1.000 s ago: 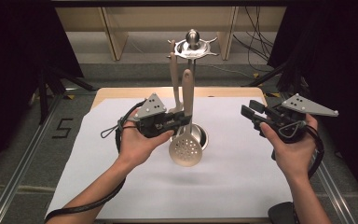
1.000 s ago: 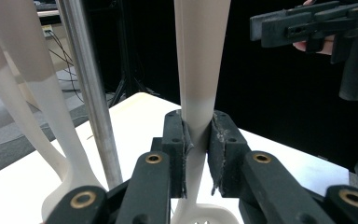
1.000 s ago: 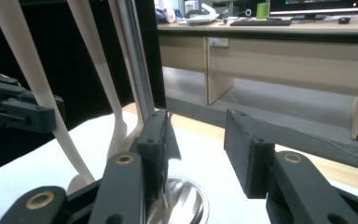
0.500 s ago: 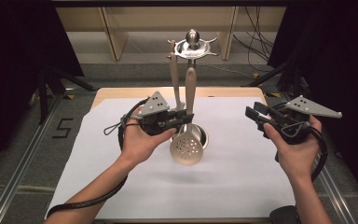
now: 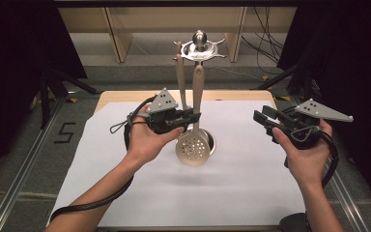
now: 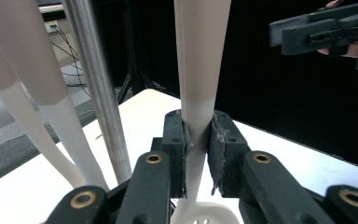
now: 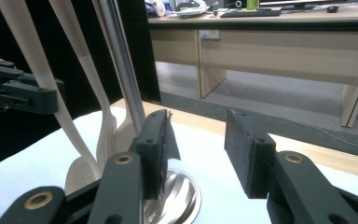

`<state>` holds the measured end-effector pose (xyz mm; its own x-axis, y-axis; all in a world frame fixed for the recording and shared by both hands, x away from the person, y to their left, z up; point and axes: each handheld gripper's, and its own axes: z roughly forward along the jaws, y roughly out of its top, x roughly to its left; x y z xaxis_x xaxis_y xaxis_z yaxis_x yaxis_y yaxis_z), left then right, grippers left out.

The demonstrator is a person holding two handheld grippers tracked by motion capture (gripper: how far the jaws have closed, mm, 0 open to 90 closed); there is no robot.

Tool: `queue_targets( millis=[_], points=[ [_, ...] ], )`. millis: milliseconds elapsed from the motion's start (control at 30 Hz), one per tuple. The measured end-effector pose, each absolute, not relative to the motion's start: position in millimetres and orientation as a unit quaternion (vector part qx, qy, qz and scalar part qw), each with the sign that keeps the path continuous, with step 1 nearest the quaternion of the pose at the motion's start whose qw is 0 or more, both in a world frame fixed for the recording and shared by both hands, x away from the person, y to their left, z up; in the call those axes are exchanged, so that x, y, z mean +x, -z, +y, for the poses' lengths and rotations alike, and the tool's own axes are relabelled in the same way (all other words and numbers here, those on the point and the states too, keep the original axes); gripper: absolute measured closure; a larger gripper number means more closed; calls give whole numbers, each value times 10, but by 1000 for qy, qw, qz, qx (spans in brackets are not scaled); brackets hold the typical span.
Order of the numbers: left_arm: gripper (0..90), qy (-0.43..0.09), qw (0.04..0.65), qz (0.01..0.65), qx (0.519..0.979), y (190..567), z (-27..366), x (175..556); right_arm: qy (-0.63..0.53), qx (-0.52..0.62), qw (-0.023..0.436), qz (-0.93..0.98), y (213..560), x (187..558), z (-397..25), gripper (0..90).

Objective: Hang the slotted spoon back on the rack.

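Since a second ago the left tool (image 5: 189, 117) has barely shifted along the slotted spoon (image 5: 193, 143), which hangs from the rack (image 5: 201, 47) over the bench (image 5: 251, 193). In the left gripper view its jaws pinch the handle, unhooking seemingly left. In the right gripper view the right tool (image 7: 198, 149) gapes empty.

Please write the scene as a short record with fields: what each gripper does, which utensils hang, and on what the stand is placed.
left gripper: shut on the slotted spoon, at its handle
right gripper: open, holds nothing, off to the stand's right
utensil stand: metal pole with a hook ring on top, round base on the white sheet
other utensil: pale, hangs beside the slotted spoon
table: wooden edge shows beyond the sheet
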<state>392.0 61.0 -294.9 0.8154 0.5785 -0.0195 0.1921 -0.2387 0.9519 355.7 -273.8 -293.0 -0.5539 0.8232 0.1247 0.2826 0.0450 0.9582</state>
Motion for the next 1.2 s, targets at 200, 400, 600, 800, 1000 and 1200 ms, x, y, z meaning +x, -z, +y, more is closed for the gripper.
queue_targets(
  millis=[200, 400, 600, 800, 1000, 1200],
  points=[
    [771, -172, 564, 254, 767, 2921, 598, 3965, -558, 411, 239, 680, 2927, 3550, -2725, 602],
    [771, -174, 561, 260, 767, 2906, 596, 4006, -558, 402, 246, 683, 2941, 3572, -2742, 602],
    [771, -170, 559, 271, 764, 2933, 575, 4051, -558, 406, 244, 681, 2926, 3552, -2733, 601],
    [769, -169, 562, 282, 759, 2970, 543, 4114, -555, 407, 242, 684, 2941, 3559, -2727, 601],
    [765, -167, 565, 284, 757, 2998, 514, 4138, -555, 406, 241, 685, 2942, 3553, -2724, 599],
    [692, -173, 573, 272, 754, 3033, 587, 4078, -555, 406, 238, 686, 2955, 3560, -2740, 594]
  ],
)
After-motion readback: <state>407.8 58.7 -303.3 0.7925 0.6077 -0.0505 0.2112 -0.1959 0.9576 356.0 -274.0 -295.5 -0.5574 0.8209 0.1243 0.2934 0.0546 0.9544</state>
